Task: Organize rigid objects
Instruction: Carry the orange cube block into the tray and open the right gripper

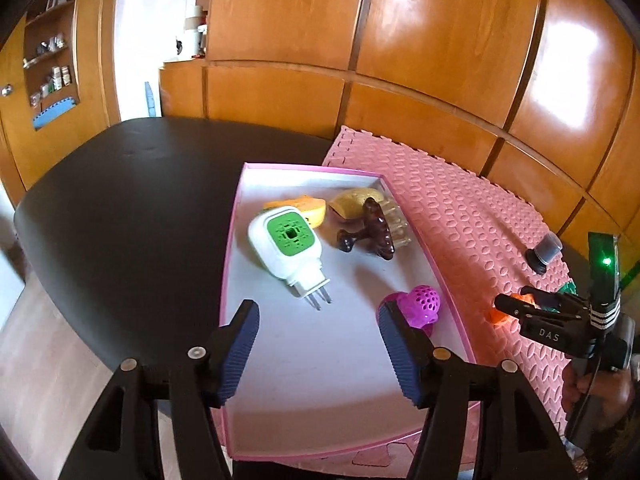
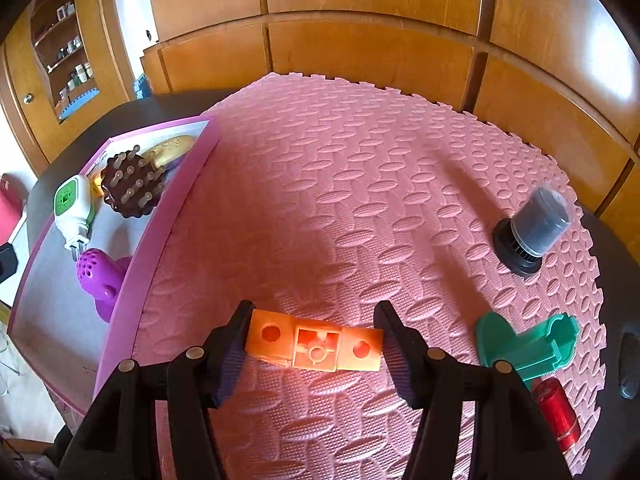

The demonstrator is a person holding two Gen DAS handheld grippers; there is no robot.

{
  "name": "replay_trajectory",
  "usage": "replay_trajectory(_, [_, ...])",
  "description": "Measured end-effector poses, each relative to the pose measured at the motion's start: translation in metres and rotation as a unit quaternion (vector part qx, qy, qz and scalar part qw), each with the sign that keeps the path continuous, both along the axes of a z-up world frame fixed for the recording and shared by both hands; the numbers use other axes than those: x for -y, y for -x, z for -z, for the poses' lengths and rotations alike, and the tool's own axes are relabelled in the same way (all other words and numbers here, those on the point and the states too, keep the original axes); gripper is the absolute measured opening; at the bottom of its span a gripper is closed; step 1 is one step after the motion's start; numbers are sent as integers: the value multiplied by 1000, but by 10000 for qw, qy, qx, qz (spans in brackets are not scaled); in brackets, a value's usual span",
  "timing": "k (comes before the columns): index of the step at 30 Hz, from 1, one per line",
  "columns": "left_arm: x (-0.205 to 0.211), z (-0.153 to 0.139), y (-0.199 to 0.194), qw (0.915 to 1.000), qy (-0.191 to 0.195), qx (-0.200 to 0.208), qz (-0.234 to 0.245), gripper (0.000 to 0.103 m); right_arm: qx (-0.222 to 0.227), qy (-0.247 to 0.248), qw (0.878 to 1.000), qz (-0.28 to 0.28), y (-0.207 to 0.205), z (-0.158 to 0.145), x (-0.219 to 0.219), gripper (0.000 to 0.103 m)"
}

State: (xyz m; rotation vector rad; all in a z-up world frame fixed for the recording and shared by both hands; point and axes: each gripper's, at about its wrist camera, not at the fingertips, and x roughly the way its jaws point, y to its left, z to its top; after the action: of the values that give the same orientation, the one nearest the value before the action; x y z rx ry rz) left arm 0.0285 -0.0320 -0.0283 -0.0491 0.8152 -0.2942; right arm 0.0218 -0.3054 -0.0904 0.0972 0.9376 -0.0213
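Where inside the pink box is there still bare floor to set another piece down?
The near half of the pink box, from the white plug-in unit and purple perforated ball to the near rim, lies bare. The far end is crowded: yellow pieces and brown brush.

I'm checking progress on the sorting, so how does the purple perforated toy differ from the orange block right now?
The purple toy lies inside the pink box; the orange block sits out on the foam mat. The toy is rounded and free; the block is boxy, between the right gripper's pads. Both look like hard plastic.
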Motion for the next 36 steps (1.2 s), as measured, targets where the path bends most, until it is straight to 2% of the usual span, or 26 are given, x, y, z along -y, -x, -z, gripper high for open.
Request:
replay_trajectory(23, [-3,6,3,9999,12,-92,-38,63,47,-56,9998,179,1,-4,-3,61])
replay_trajectory(36, [-7,10,-1,9998,15,-160,-80,63,640,-285,9973,-240,-4,-54,-35,61])
